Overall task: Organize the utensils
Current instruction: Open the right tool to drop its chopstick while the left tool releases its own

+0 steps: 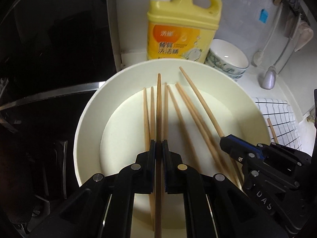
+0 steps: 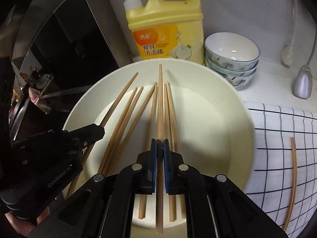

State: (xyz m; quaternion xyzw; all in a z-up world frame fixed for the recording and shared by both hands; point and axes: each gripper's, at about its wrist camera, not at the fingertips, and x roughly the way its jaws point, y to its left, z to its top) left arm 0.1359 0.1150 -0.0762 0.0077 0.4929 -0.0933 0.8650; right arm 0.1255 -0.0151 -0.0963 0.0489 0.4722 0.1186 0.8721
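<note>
A cream plate holds several wooden chopsticks lying side by side. My left gripper hangs over the plate's near edge, shut on one chopstick that points away from me. My right gripper is beside it on the right, shut on another chopstick, also above the plate. A single chopstick lies on the chequered cloth to the right of the plate.
Behind the plate stand a yellow detergent bottle and stacked patterned bowls. A white cloth with dark grid lines covers the counter on the right. A dark stove area lies left.
</note>
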